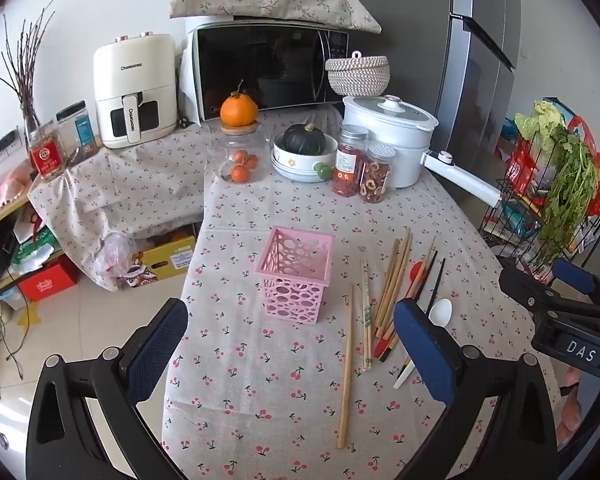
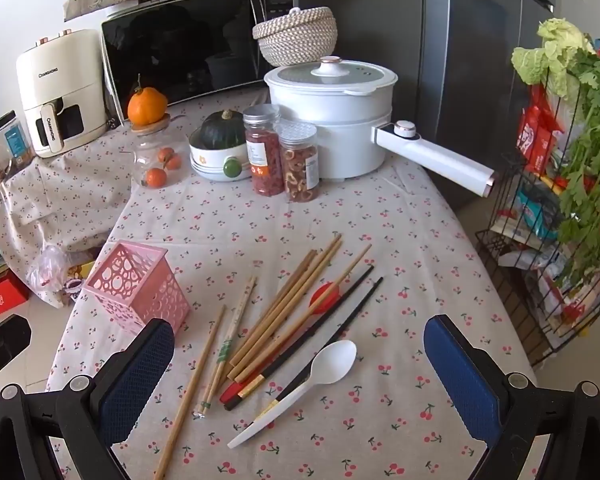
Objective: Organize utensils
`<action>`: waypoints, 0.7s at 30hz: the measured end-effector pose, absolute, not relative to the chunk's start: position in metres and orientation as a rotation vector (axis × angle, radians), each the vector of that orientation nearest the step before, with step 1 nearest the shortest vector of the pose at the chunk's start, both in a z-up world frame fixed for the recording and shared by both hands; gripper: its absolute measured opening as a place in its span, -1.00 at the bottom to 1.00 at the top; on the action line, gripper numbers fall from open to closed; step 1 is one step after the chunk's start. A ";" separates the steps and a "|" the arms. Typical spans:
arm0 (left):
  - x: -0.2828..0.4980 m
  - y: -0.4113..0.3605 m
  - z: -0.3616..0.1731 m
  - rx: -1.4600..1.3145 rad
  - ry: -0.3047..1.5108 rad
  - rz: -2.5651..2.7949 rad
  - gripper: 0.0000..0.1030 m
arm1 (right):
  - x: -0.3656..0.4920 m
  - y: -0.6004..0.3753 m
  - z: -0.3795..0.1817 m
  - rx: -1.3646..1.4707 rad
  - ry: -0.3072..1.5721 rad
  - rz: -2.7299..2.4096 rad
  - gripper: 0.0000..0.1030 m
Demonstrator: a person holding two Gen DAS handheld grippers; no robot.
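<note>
A pink perforated utensil holder (image 1: 296, 276) stands upright and empty on the cherry-print tablecloth; it also shows in the right wrist view (image 2: 136, 288). To its right lie several wooden chopsticks (image 2: 284, 312), black chopsticks (image 2: 340, 312), a red spoon (image 2: 324, 294) under them and a white plastic spoon (image 2: 320, 372). One wooden chopstick (image 1: 346, 368) lies apart. My left gripper (image 1: 292, 356) is open and empty above the cloth, in front of the holder. My right gripper (image 2: 300, 376) is open and empty above the near ends of the utensils; it also shows at the right edge of the left wrist view (image 1: 572, 304).
At the back stand a white electric pot (image 2: 332, 120) with a long handle, two jars (image 2: 284, 156), a bowl with a squash (image 2: 220, 148), a glass jar with oranges (image 2: 156, 152), a microwave (image 2: 188, 44) and an air fryer (image 2: 60, 92). A wire rack with vegetables (image 2: 560, 200) stands right.
</note>
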State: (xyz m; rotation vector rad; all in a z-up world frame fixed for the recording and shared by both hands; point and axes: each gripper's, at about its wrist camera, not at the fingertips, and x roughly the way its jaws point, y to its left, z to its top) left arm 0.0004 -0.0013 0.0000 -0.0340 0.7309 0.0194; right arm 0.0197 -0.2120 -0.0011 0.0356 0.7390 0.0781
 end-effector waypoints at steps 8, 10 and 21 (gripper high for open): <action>-0.004 -0.010 0.000 -0.021 0.720 0.014 1.00 | 0.020 -0.212 -0.002 0.026 0.737 0.086 0.99; -0.006 -0.012 0.000 -0.023 0.719 0.015 1.00 | 0.019 -0.215 0.000 0.024 0.737 0.087 0.99; -0.004 -0.006 -0.002 -0.027 0.726 0.004 1.00 | 0.022 -0.215 -0.004 0.036 0.757 0.074 0.99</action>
